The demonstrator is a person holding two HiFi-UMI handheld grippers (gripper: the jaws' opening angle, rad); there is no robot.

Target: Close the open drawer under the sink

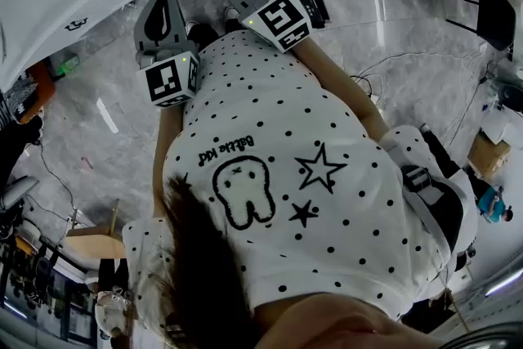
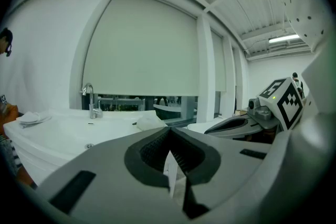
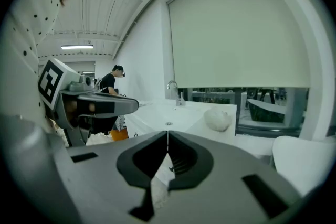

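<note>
A pale roller blind (image 2: 142,44) fills the arched window wall of a bright showroom with a grey marble floor (image 1: 114,94). Against that wall stands a long white sink worktop (image 2: 58,131). From the head view it lies at the upper left, ahead of the person. The drawer under the sink is somewhere on the cabinet front below that rim, but no view shows it clearly enough to tell whether it stands open.

The person's white polka-dot shirt (image 1: 286,176) takes up most of the head view. Both grippers are held out in front of it, side by side and apart, pointing towards the sink. The left gripper (image 2: 169,134) has its jaws pressed together, with nothing between them. The right gripper (image 3: 167,135) is the same – jaws meeting at the tips, empty.

A chrome tap (image 2: 92,101) rises from the worktop, and a crumpled white lump (image 3: 218,119) rests near its corner.
</note>
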